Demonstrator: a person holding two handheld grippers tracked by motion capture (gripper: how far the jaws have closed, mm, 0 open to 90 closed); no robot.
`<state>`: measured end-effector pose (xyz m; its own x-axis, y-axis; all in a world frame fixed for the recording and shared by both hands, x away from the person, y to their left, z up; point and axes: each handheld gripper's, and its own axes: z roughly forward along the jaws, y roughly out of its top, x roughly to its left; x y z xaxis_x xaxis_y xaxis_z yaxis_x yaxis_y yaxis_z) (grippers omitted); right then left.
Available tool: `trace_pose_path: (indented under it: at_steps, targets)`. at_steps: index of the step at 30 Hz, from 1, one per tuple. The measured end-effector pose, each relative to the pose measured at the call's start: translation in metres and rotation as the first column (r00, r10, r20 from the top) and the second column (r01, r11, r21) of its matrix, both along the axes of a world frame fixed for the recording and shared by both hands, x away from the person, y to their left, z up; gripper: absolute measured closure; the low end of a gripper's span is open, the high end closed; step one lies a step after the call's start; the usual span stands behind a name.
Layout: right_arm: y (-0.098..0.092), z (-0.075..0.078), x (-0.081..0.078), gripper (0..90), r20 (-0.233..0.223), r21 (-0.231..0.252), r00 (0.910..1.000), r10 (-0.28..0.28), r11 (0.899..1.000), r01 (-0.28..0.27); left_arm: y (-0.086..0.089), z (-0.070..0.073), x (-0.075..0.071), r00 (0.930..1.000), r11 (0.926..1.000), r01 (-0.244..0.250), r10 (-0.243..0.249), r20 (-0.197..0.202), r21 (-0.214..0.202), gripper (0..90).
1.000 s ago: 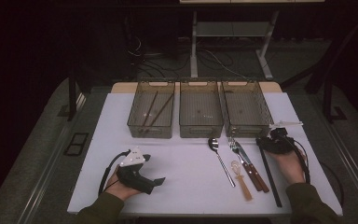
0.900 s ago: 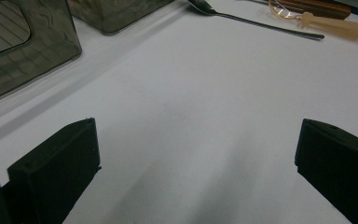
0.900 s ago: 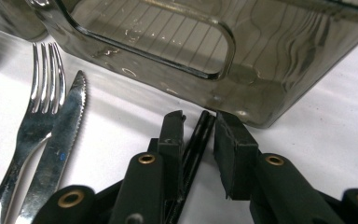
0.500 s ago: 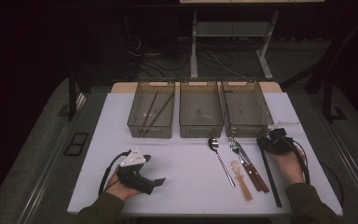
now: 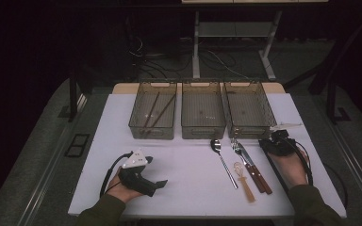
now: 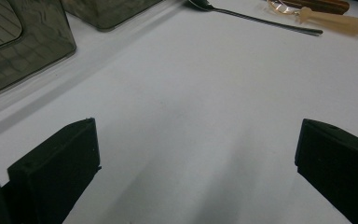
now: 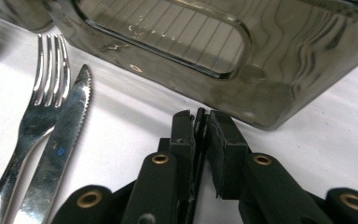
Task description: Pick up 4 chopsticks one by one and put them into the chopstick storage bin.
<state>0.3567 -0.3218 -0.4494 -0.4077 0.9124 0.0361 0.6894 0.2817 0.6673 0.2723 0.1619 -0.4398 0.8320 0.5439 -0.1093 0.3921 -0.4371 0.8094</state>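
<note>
While the right tongs (image 7: 199, 114), whose jaws have just been closing, pinch the dark chopstick (image 7: 199, 122) at their very tips, just short of the nearest bin (image 7: 307, 70), they should squeeze firmly before lifting. The left tongs (image 6: 196, 123) rest released, nothing between them.

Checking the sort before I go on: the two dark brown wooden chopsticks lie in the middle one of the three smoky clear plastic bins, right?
Not quite. The two dark brown wooden chopsticks lie in the left smoky clear plastic bin, not the middle one. The high view shows this.
</note>
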Motion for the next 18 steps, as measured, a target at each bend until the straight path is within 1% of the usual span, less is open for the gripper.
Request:
trace_pose_path:
  at_steps: [5,8,10,11,15,18]
  targets:
    - [0.001,0.0,0.0,80.5,-0.002,0.004,0.9997,0.024,1.0,-0.024,0.0,0.0,0.0,1.0,1.0,0.001,-0.001,0.0,0.001,0.0]
    - [0.004,0.0,-0.001,80.9,0.001,0.011,0.9986,0.053,0.999,-0.053,0.0,0.0,0.0,1.0,1.0,0.001,-0.001,0.001,0.001,0.0]
    - [0.007,-0.001,-0.001,81.1,0.004,0.021,0.9966,0.082,0.996,-0.082,0.0,0.0,0.0,1.0,1.0,0.001,-0.001,0.0,0.0,0.0]
    - [0.009,-0.001,-0.001,81.2,0.009,0.013,0.9959,0.09,0.996,-0.09,0.0,0.0,0.0,1.0,1.0,0.0,0.0,0.001,0.0,0.0]
    - [0.013,0.0,-0.002,81.3,0.011,0.014,0.9911,0.133,0.991,-0.133,0.0,0.0,0.0,1.0,1.0,0.002,-0.002,0.001,-0.001,0.0]
    - [0.014,-0.001,-0.002,81.5,0.009,0.022,0.9893,0.146,0.989,-0.146,0.0,0.0,0.0,1.0,1.0,0.002,-0.002,0.002,0.0,0.0]
